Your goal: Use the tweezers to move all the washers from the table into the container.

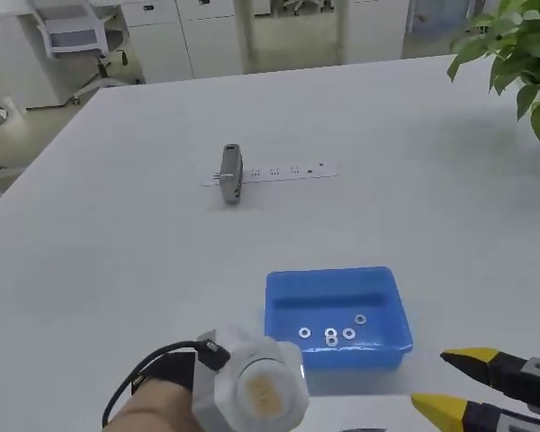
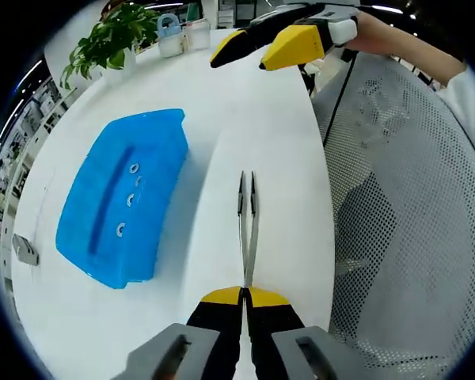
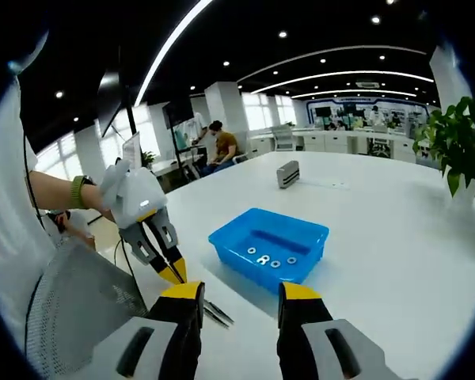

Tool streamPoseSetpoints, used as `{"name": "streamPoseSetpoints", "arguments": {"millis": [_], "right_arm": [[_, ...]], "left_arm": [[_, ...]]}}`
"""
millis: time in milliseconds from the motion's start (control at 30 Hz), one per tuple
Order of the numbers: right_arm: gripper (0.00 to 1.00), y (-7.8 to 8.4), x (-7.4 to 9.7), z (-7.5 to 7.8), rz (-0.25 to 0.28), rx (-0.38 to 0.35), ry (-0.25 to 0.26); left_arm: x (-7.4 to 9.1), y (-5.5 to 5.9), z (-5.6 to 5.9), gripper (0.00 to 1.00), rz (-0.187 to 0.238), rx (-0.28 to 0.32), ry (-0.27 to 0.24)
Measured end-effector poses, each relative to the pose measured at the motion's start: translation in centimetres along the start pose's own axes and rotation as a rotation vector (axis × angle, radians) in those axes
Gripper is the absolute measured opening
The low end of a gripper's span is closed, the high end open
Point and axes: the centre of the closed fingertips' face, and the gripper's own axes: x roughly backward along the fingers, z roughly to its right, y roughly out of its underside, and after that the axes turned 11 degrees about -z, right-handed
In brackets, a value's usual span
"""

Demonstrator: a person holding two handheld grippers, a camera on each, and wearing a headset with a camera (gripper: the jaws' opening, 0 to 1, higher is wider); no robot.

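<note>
A blue container (image 1: pixel 335 306) stands near the table's front edge with several silver washers (image 1: pixel 331 335) lying in it. In the left gripper view it (image 2: pixel 119 198) lies to the left, its washers (image 2: pixel 131 198) in a row. My left gripper (image 2: pixel 244 297) is shut on the handle end of slim metal tweezers (image 2: pixel 246 226), whose tips hover over bare table with nothing between them. A hand holds the left gripper (image 1: pixel 252 382) at the bottom left of the head view. My right gripper (image 1: pixel 429 380) is open and holds nothing, right of the container (image 3: pixel 271 245); its jaws stand apart (image 3: pixel 241 291).
A white power strip (image 1: pixel 283 171) with a grey adapter (image 1: pixel 231 171) lies at mid-table. A potted plant (image 1: pixel 522 54) stands at the far right. A mesh chair (image 2: pixel 396 206) is just beyond the table's front edge. Cabinets and an office chair stand behind the table.
</note>
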Motion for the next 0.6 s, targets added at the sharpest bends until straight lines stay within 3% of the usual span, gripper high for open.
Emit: {"name": "streamPoseSetpoints", "arguments": {"millis": [267,367,400,600], "right_arm": [[0.35,0.1,-0.6,-0.7,-0.010,0.005,0.001],[0.35,0.1,-0.9,-1.1,-0.005,-0.001,-0.006],[0.35,0.1,-0.9,-1.2,-0.008,-0.001,-0.007],[0.35,0.4,-1.0,-1.6,-0.023,0.011,-0.014]], "left_arm": [[-0.1,0.1,-0.2,0.00,-0.022,0.000,-0.005],[-0.4,1.0,-0.4,0.00,-0.089,-0.046,-0.039],[-0.4,0.5,-0.3,0.00,-0.059,-0.031,-0.031],[-0.4,0.6,-0.4,0.00,-0.036,0.001,-0.027]]}}
